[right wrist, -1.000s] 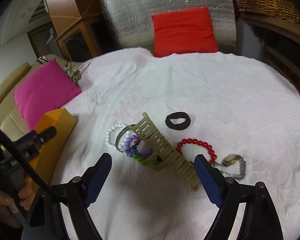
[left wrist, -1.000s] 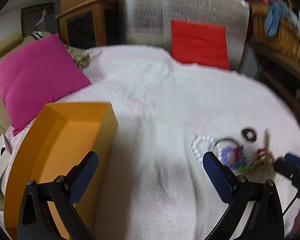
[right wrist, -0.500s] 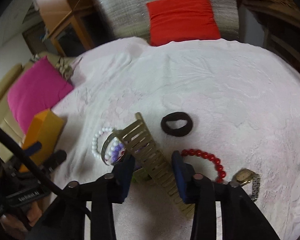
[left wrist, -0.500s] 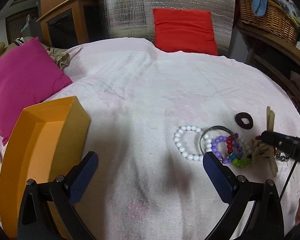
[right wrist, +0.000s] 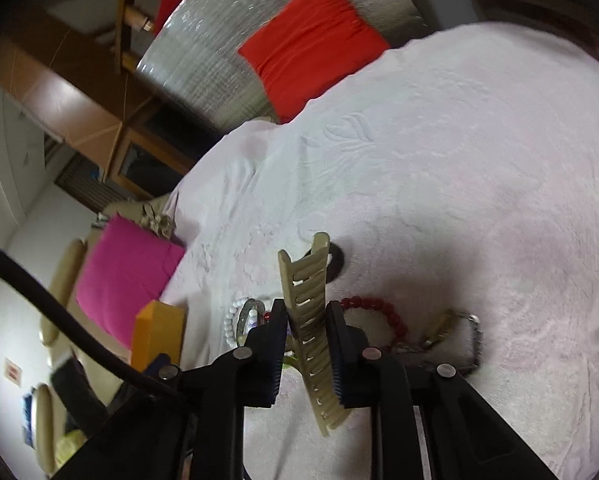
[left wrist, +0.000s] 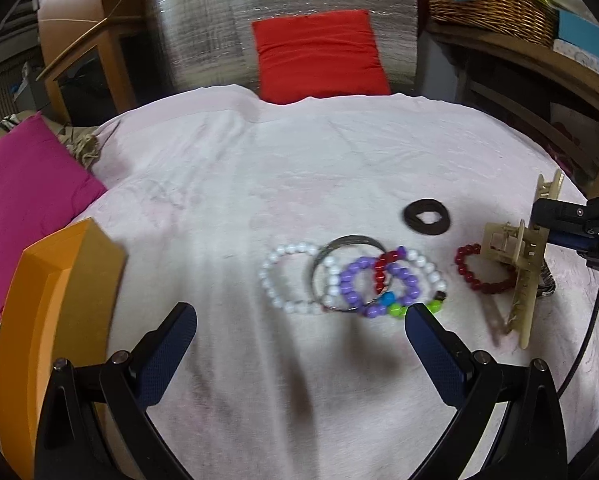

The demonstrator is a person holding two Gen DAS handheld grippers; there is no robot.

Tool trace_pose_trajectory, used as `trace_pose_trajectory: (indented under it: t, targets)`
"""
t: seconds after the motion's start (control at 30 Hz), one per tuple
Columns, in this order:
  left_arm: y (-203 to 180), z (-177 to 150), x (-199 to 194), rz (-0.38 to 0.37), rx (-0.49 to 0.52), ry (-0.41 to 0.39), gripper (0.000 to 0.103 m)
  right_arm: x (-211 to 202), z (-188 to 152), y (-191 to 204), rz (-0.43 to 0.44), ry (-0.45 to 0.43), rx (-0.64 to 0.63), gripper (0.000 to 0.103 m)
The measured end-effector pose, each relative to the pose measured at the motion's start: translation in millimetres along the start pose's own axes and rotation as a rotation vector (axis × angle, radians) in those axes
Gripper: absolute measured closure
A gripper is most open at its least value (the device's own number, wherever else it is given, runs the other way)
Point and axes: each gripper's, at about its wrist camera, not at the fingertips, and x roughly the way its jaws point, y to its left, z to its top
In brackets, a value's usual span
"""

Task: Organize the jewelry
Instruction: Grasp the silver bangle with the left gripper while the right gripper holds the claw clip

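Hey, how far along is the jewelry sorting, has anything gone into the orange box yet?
Barely started: no jewelry shows in the orange box, though its inside is mostly hidden. In hand: the right claw is shut on the beige hair clip. Left: white bead bracelet, purple one, red one, black hair tie, watch. The left claw is open.

White bedspread (left wrist: 299, 184): bracelets (left wrist: 351, 284), hair tie (left wrist: 426, 217), orange box (left wrist: 55, 308)

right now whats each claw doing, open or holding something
Left claw: open, holding nothing.
Right claw: closed on the beige hair clip.
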Motion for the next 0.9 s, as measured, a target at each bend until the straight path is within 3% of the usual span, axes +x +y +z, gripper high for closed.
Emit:
trace_pose_trajectory:
  t: [0.3,0.4,0.57,0.8,0.9]
  targets:
    - [-10,9,15,-0.051,-0.012,0.003,0.001,-31,4,-40,0.094,-0.028,0.142,0.082]
    - [-13,11,19,-0.061,-0.015,0.002,0.009,-37,3,-48,0.127,-0.033,0.186,0.082]
    - [-17,13,31,-0.055,-0.021,0.019,0.035,-40,3,-49,0.155,-0.032,0.199,0.082]
    - [-23,13,49,-0.073,-0.050,0.068,0.035,-36,2,-45,0.165,-0.014,0.194,0.082]
    - [-29,9,54,-0.067,-0.032,0.089,0.042,-33,1,-43,0.164,-0.008,0.187,0.082]
